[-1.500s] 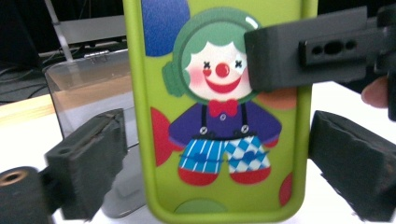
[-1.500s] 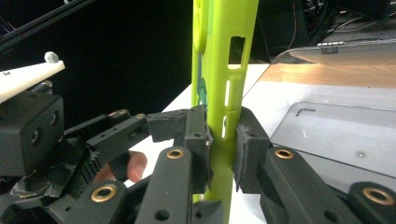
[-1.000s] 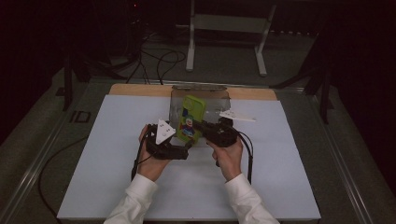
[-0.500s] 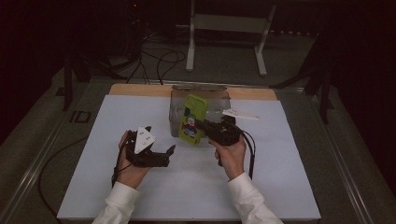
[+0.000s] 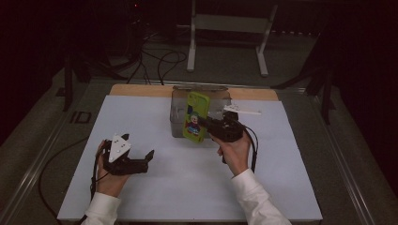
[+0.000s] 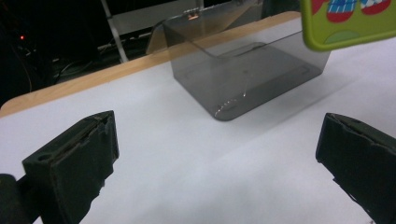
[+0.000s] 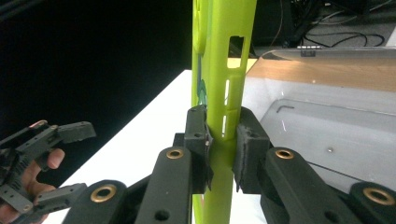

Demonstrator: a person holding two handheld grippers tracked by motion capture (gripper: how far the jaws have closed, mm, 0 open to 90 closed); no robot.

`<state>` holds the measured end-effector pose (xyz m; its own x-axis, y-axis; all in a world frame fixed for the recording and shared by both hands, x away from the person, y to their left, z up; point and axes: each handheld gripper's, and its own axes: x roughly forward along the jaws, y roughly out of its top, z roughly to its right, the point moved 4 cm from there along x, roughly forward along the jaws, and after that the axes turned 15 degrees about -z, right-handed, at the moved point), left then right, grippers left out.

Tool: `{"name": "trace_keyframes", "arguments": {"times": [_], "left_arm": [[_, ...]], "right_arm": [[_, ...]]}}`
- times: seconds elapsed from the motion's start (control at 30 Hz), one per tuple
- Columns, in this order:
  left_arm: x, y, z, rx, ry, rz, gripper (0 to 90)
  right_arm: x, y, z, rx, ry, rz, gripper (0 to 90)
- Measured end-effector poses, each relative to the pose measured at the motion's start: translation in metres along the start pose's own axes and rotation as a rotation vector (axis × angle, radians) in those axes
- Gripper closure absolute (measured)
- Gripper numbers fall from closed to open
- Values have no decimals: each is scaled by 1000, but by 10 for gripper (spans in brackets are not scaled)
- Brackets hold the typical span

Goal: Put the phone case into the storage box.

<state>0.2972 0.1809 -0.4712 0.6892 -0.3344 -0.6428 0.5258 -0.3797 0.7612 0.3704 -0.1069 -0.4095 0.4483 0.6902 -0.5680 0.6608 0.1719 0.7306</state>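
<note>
A lime-green phone case (image 5: 196, 117) with a cartoon figure stands upright on edge in front of a clear smoky plastic box (image 5: 178, 117). My right gripper (image 5: 205, 123) is shut on the case's edge. In the right gripper view the two pads (image 7: 198, 135) pinch the thin green case (image 7: 224, 56), and the box (image 7: 327, 126) lies behind it. My left gripper (image 5: 148, 160) rests low at the near left of the white sheet, open, with nothing between its jaws. The left gripper view has that gripper (image 6: 217, 154) facing the box (image 6: 247, 70), with a corner of the case (image 6: 348, 23) at top right.
A white sheet (image 5: 141, 117) covers the table, and a wooden strip (image 5: 136, 90) runs along its far edge. A white three-cornered plate (image 5: 241, 110) sits on top of the right gripper. Cables and a metal stand (image 5: 225, 42) lie beyond the table in the dark.
My left gripper has moved away from the case, leftward and toward the person, and now stands open and apart. The right gripper has kept still, gripping the case.
</note>
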Motion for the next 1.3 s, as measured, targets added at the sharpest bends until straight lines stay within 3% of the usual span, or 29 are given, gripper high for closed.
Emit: {"name": "trace_keyframes", "arguments": {"times": [0.33, 0.83, 1.17, 1.3], "left_arm": [[-10, -22, -12, -42, 17, 15, 0], [-4, -57, -19, -34, 6, -18, 0], [-7, -65, -19, -34, 15, -6, 0], [-8, -66, -22, -53, 23, 6, 0]], "right_arm": [[1, 6, 7, 11, -23, -79, 779], [-1, 23, 15, 6, -101, -154, 780], [-2, 34, 22, 35, -123, -198, 780], [0, 39, 26, 47, -136, -207, 780]]}}
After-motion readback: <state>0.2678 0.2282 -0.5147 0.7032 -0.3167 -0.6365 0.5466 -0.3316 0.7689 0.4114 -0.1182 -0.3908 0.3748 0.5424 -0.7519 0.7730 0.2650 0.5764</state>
